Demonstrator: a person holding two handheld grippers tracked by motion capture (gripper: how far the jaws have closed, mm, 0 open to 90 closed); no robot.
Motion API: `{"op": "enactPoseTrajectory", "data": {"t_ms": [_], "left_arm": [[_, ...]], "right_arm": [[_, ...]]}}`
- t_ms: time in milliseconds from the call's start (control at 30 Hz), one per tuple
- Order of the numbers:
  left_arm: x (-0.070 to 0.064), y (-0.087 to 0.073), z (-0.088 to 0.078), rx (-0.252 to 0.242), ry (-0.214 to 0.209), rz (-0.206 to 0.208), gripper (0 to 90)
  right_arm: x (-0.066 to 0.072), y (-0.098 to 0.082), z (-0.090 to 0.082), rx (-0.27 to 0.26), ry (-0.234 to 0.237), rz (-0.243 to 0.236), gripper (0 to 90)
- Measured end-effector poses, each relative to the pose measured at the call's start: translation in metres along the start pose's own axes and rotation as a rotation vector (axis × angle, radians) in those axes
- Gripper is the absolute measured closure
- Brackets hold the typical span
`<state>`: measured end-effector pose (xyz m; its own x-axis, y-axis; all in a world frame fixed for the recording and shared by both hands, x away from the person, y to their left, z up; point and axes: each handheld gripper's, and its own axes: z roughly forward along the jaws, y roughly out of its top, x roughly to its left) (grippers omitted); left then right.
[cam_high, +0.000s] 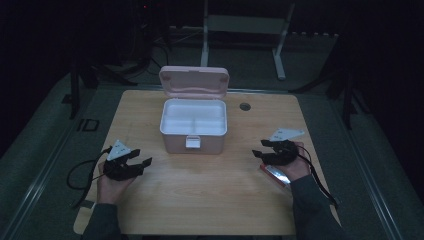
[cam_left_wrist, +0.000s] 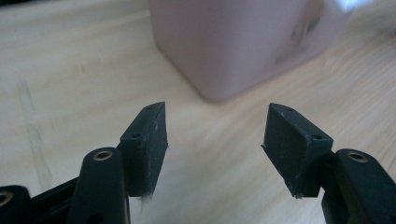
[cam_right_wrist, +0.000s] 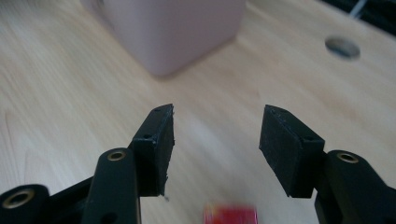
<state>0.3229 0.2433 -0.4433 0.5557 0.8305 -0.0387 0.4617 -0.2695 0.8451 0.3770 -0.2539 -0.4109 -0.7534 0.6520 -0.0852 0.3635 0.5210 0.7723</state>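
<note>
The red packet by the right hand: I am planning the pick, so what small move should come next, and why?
Probably lower the right gripper onto the red packet. Its fingers stand open with nothing between them, the packet lies on the table just beneath them, and the pink box is open, its white inside holding nothing.

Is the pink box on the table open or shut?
Open: the pink box's lid stands up behind, showing white compartments inside.
</note>
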Motion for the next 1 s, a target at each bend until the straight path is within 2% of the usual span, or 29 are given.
{"op": "enactPoseTrajectory", "data": {"t_ms": [100, 200, 233, 267, 333, 367, 433, 500, 700, 800, 900, 967, 1000], "left_arm": [[0.004, 0.019, -0.001, -0.006, 0.008, 0.018, 38.7], [0.006, 0.027, -0.001, -0.002, 0.015, 0.026, 38.7], [0.006, 0.038, 0.001, 0.012, 0.028, 0.056, 38.7], [0.005, 0.044, 0.002, 0.015, 0.023, 0.071, 38.5], [0.005, 0.055, 0.006, 0.001, -0.01, 0.074, 38.0], [0.006, 0.06, 0.009, -0.002, -0.028, 0.064, 37.8], [0.006, 0.069, 0.016, 0.005, -0.018, 0.073, 37.8], [0.008, 0.076, 0.022, -0.008, -0.033, 0.056, 37.8], [0.011, 0.093, 0.039, -0.018, -0.035, 0.024, 36.9], [0.011, 0.1, 0.046, -0.016, -0.044, 0.022, 36.8], [0.011, 0.105, 0.053, 0.006, -0.044, 0.028, 36.8], [0.013, 0.106, 0.06, 0.023, -0.043, 0.018, 36.9], [0.014, 0.106, 0.064, 0.026, -0.058, 0.012, 36.8]], "right_arm": [[0.003, 0.018, 0.008, -0.017, 0.006, -0.007, 44.0], [0.004, 0.027, 0.014, -0.026, 0.011, -0.009, 43.9], [0.004, 0.031, 0.016, -0.03, 0.013, -0.008, 43.9], [0.004, 0.039, 0.021, -0.046, 0.015, -0.001, 43.9], [0.003, 0.045, 0.025, -0.059, 0.024, 0.015, 43.9], [0.003, 0.048, 0.026, -0.063, 0.023, 0.022, 43.8], [0.002, 0.053, 0.029, -0.075, 0.031, 0.029, 43.3], [0.002, 0.058, 0.031, -0.087, 0.035, 0.043, 42.7], [-0.001, 0.072, 0.043, -0.102, 0.051, 0.08, 41.4], [0.001, 0.079, 0.049, -0.113, 0.068, 0.081, 41.0], [0.004, 0.087, 0.055, -0.109, 0.074, 0.073, 40.0], [0.006, 0.091, 0.061, -0.097, 0.069, 0.065, 39.4], [0.006, 0.093, 0.064, -0.091, 0.07, 0.068, 39.2]]}}
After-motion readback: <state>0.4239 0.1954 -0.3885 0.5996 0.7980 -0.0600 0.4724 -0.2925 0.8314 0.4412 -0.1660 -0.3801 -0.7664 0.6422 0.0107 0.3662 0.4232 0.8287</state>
